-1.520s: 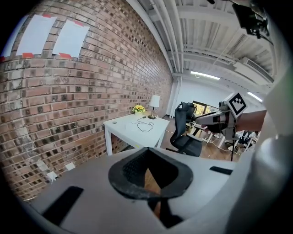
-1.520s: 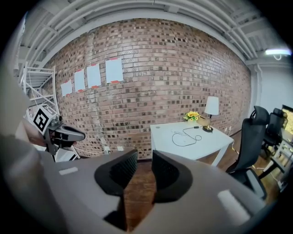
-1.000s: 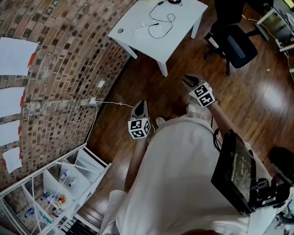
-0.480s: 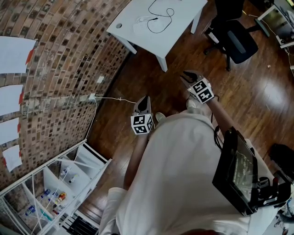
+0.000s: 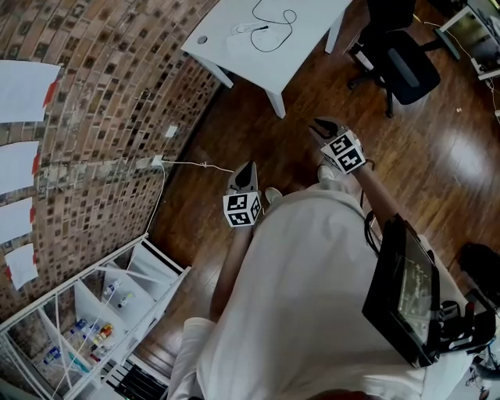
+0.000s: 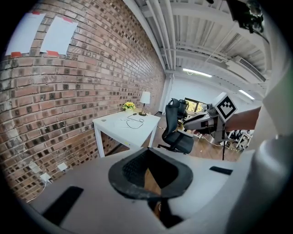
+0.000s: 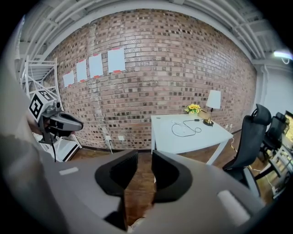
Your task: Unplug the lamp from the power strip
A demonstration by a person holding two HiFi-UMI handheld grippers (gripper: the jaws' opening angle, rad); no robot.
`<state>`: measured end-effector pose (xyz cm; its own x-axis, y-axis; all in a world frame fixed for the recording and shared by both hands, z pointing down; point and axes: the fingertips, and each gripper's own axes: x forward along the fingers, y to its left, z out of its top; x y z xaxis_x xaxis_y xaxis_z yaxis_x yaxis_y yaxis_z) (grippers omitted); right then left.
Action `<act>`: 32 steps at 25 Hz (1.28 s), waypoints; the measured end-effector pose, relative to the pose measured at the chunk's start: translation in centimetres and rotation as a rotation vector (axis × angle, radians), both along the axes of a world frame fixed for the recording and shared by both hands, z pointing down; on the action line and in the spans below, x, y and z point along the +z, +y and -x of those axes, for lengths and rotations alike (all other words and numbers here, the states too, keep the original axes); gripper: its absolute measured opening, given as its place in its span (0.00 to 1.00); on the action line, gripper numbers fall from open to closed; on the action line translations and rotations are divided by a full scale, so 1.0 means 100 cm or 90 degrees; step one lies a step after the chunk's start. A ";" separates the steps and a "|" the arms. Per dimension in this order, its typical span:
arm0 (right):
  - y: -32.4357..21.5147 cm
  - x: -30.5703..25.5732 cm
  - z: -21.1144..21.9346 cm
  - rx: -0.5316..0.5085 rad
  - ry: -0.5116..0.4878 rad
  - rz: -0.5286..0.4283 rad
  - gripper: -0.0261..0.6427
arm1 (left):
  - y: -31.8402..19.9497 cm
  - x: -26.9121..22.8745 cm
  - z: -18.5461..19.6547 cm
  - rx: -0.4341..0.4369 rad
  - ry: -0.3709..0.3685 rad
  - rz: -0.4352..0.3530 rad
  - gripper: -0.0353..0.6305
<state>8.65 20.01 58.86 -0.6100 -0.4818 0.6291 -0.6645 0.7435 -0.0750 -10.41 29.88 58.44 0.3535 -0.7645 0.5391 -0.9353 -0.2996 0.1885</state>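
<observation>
The lamp [image 6: 145, 98] with its white shade stands at the far end of a white table [image 5: 297, 47], beside yellow flowers [image 7: 193, 109]. Its black cord [image 5: 273, 22] loops across the tabletop toward a white power strip [image 5: 244, 29]. Both grippers hang in the air over the wood floor, well short of the table. My left gripper [image 5: 244, 173] points toward the table with its jaws together and nothing in them. My right gripper [image 5: 319, 130] also faces the table; its jaws are closing, with a narrow gap and nothing between the pads [image 7: 124, 170].
A brick wall [image 5: 101, 101] runs along the left with taped papers and a wall outlet [image 5: 158, 162] feeding a white cable. A black office chair [image 5: 406, 69] stands right of the table. A white wire shelf [image 5: 94, 320] sits at lower left. A dark screen [image 5: 402, 289] hangs at the person's waist.
The head view has tipped, so the table sits higher in the frame and the lamp base has left it. Both grippers have edged slightly toward the table.
</observation>
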 end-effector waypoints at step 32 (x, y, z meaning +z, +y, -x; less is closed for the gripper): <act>-0.006 -0.017 -0.043 0.045 0.037 -0.126 0.12 | 0.008 0.005 -0.034 0.031 -0.017 0.014 0.06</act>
